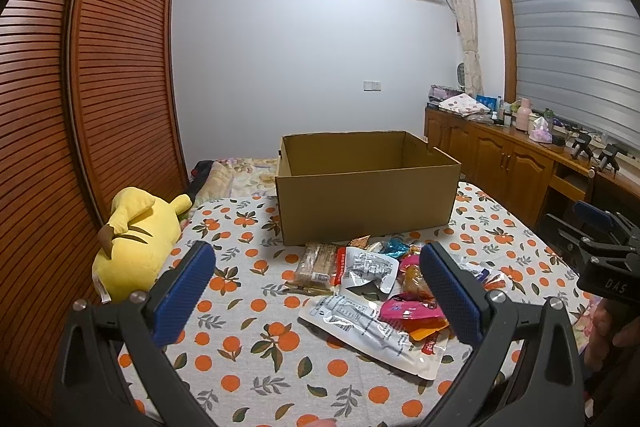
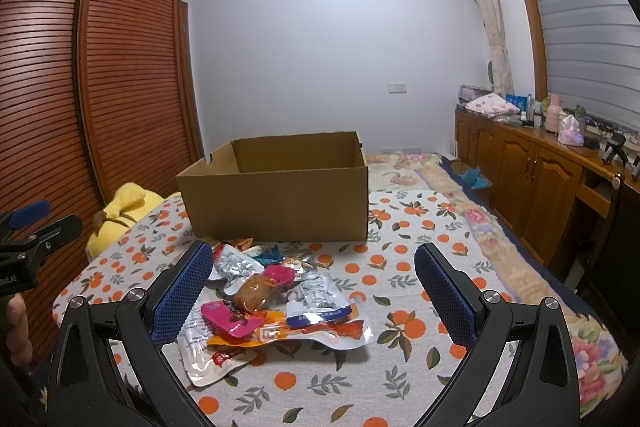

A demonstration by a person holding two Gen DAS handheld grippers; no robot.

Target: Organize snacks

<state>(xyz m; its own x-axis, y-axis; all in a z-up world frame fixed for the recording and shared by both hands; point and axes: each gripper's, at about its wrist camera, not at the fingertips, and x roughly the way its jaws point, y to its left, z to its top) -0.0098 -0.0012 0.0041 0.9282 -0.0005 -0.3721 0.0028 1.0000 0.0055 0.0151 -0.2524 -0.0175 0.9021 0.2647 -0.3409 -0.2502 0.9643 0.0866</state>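
No snack appeared packed: the snack pile (image 1: 384,291) lay at 6 o'clock of the cardboard box (image 1: 366,203). Left gripper (image 1: 320,291) and right gripper (image 2: 314,291) jaws stood wide, empty.

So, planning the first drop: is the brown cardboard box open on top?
Open: the brown cardboard box shows bare inner walls, no flaps over it.

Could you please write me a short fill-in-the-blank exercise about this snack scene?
1. The cardboard box stands with its top ____.
2. The snack packets lie in a pile ____ the box.
3. The left gripper and the right gripper both have their jaws ____.
4. The plush toy beside the cloth is ____ in colour.

Missing words: open; outside; open; yellow
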